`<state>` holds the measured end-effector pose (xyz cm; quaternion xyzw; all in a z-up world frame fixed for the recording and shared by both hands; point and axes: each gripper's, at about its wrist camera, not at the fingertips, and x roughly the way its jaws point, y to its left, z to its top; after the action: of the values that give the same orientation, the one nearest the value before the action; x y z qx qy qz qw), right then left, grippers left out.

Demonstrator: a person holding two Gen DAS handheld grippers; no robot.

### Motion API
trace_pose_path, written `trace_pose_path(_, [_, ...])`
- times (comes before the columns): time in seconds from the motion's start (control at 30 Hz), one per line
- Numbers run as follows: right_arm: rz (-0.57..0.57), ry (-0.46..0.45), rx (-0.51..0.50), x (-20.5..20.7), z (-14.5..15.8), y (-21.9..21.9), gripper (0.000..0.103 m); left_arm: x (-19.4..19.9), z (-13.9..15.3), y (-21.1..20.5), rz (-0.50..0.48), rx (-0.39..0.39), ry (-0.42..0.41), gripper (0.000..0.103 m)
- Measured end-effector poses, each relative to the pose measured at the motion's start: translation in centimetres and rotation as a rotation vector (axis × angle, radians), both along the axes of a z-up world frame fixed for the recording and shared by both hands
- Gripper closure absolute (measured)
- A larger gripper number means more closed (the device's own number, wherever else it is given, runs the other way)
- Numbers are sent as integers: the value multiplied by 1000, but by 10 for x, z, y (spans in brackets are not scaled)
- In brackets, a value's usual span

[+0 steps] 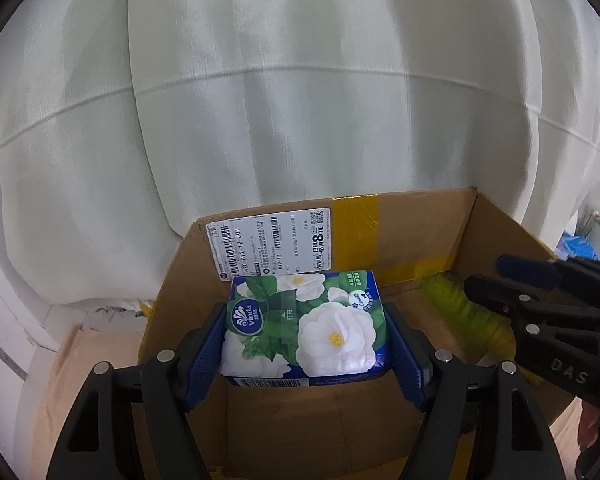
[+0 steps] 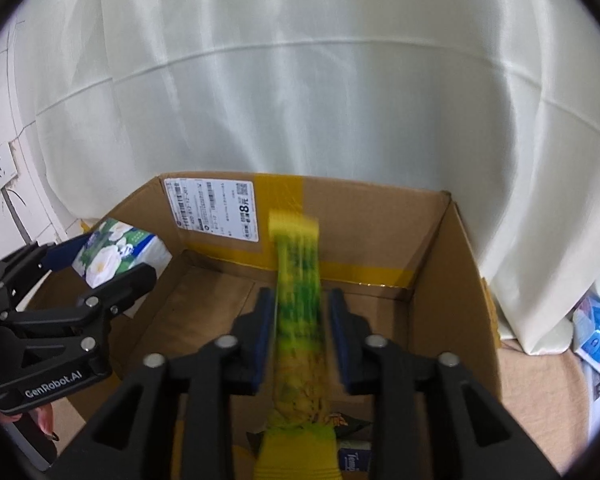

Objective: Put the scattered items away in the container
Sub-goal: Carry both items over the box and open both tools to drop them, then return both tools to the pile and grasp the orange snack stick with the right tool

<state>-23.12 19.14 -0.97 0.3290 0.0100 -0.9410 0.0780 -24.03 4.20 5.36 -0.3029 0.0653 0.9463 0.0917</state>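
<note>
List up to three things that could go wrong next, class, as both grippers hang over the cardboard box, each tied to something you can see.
1. The yellow-green packet is motion-blurred between the right gripper's parted pads, so it may land awkwardly.
2. The tissue pack, clamped by the left gripper near the cardboard box's left wall, could catch that rim.

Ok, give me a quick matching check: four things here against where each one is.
1 tissue pack
2 yellow-green packet
3 label
4 curtain

A on the far wall of the box
B behind the box
C clamped in the left gripper
D loose in the open right gripper, blurred

Pairs: 1-C, 2-D, 3-A, 4-B
</note>
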Motion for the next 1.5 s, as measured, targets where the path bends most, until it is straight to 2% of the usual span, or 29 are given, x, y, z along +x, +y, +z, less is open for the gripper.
trace_pose_path(0.03, [-3, 0, -4, 0, 0, 1, 44, 0, 0, 1, 4, -15, -5, 25])
trace_pose_path(0.1, [8, -5, -17, 4, 3, 4, 25, -3, -2, 4, 23, -55, -17, 18])
trace_pose_path(0.13, [0, 6, -14, 5, 5, 5, 20, -3, -3, 5, 30, -66, -29, 17])
trace_pose_path(0.2, [-33, 24, 5, 8, 8, 7, 1, -3, -4, 6, 31, -74, -50, 17])
trace_pose_path(0.27, [-31, 20, 6, 14, 11, 10, 0, -2, -4, 7, 23, -78, -57, 16])
trace_pose_path(0.4, [-56, 19, 33, 21, 16, 12, 0, 2, 2, -1, 2, 4, -57, 12])
trace_pose_path(0.47, [-62, 19, 37, 25, 17, 16, 0, 3, 5, -4, 23, 10, -41, 0])
trace_pose_path(1.0, [-113, 53, 44, 54, 24, 26, 0, 36, 20, -11, 21, 18, -16, 0])
trace_pose_path(1.13, [-118, 92, 25, 76, 35, 31, 0, 64, 31, -17, 17, 42, 32, 0])
trace_pose_path(1.27, [-100, 167, -26, 117, 41, 38, 0, 102, 32, -24, 0, 55, 65, 0])
trace_pose_path(1.5, [-100, 181, -12, 181, 24, 42, 0, 162, 6, -30, 6, 54, 87, 0])
